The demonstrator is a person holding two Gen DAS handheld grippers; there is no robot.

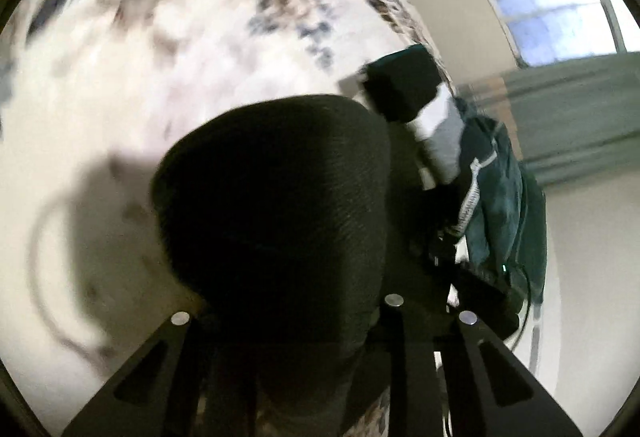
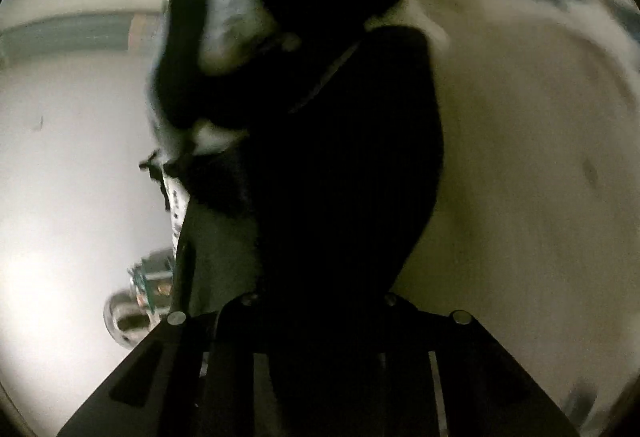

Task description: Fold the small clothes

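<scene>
Left gripper [image 1: 276, 221]: a dark ribbed fabric mass [image 1: 272, 197] fills the space between its fingers, so we read it as clamped on cloth, though the jaw gap itself is hidden. Right gripper [image 2: 340, 197]: same picture, black cloth bunched over the fingers; probably holding, jaws not visible.

From the left wrist, the dark teal garment with a white seam line [image 1: 500, 205] hangs to the right, beside the right tool's black-and-white body [image 1: 416, 97]. Long axis runs roughly vertical in that view. Both views are blurred.

Patterned white-brown-blue surface [image 1: 180, 17] sits behind the cloth. No containers visible.

We judge that the garment spans both tools, lifted off the surface.
</scene>
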